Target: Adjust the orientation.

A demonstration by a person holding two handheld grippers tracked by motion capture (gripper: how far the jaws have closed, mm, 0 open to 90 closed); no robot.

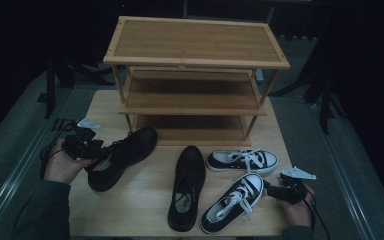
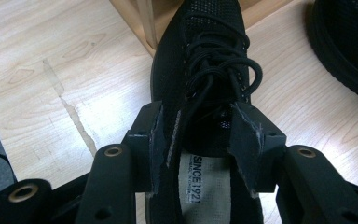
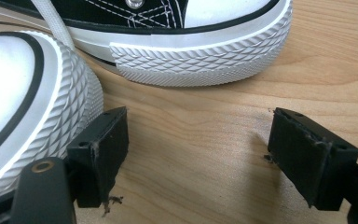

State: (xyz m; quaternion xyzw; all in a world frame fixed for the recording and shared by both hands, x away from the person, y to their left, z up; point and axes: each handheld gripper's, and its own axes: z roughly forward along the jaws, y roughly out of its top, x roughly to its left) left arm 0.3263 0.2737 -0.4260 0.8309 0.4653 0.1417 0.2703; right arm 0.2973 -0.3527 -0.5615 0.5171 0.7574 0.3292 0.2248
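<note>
Left gripper (image 1: 101, 149) sits at the heel opening of the black mesh shoe (image 1: 124, 156) on the left side of the desk (image 1: 145, 200), toe pointing at the foot of the bamboo shoe rack (image 1: 195, 75). In the left gripper view the fingers (image 2: 156, 140) stand either side of the shoe's collar (image 2: 200, 140), spread apart, the collar walls between them with the insole print below. Pads look to brush the fabric but not squeeze it, so no real hold. To do this step well: push the fingers a little deeper over the collar so one wall or the heel sits fully on the pads, keep the laces (image 2: 223, 70) out of the pinch, then clamp firmly before lifting. Mesh is soft and will fold, so a shallow bite will likely slip. Lift heel first and keep the toe clear of the rack leg (image 2: 147, 23) just beside it.

Middle: second black shoe (image 1: 187, 187) lies toe away from the rack, untouched, well apart from both grippers.

Right: two black-and-white sneakers (image 1: 235, 200), one nearer the rack (image 1: 242, 161). Right gripper (image 1: 275, 189) rests low on the desk just by the nearer sneaker's toe cap (image 3: 23, 107), fingers (image 3: 100, 149) wide apart, nothing between them, bare wood there. Best to leave it parked and out of the left arm's path to the shelves.
</note>
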